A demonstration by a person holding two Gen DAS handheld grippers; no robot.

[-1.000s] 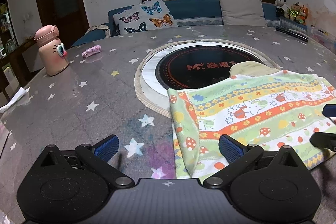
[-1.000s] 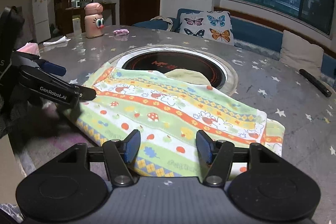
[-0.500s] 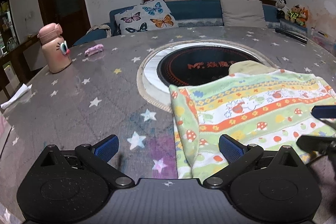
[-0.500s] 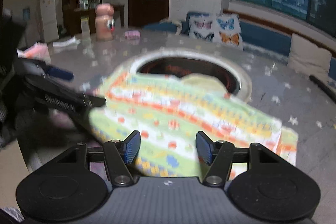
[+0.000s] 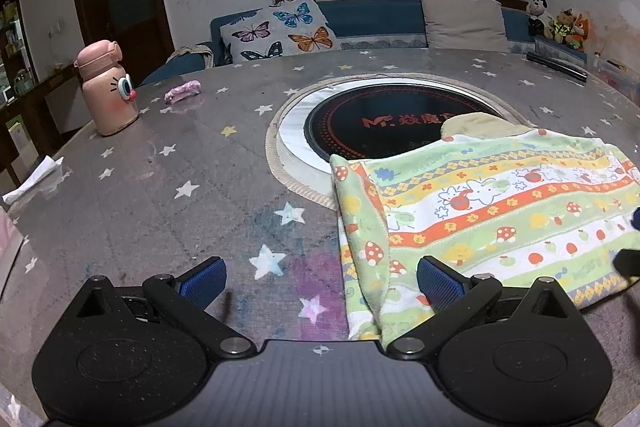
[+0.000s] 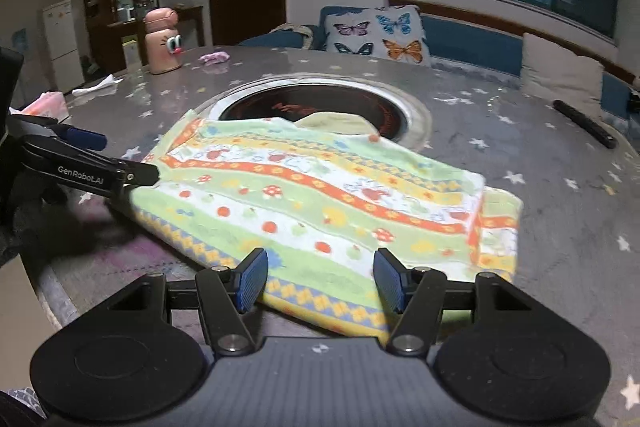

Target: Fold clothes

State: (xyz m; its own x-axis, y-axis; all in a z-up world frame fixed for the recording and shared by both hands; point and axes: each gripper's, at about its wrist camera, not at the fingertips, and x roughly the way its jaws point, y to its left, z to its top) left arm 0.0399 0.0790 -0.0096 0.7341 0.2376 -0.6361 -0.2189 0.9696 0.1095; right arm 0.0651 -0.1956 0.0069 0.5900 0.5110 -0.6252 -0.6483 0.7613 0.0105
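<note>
Left gripper (image 5: 320, 281): jaws spread wide, nothing between the blue pads (image 5: 203, 281). It hangs low over the table (image 5: 168, 211); the right pad sits over the near left corner of the cloth (image 5: 488, 211), contact not clear.

Right gripper (image 6: 319, 281): jaws apart, empty. The near hem of the cloth lies just under and between the pads; no pinch visible.

Cloth: striped green, yellow and orange print with mushrooms and animals, lying flat and folded over on the table's near side. Its far edge overlaps the round black cooktop (image 5: 384, 123) set in the table's middle. A pale piece of fabric (image 6: 332, 121) pokes out from under the far edge.

Far left of the table: pink bottle (image 5: 106, 89) with cartoon eyes, upright; small pink wad (image 5: 182, 91) near it.
</note>
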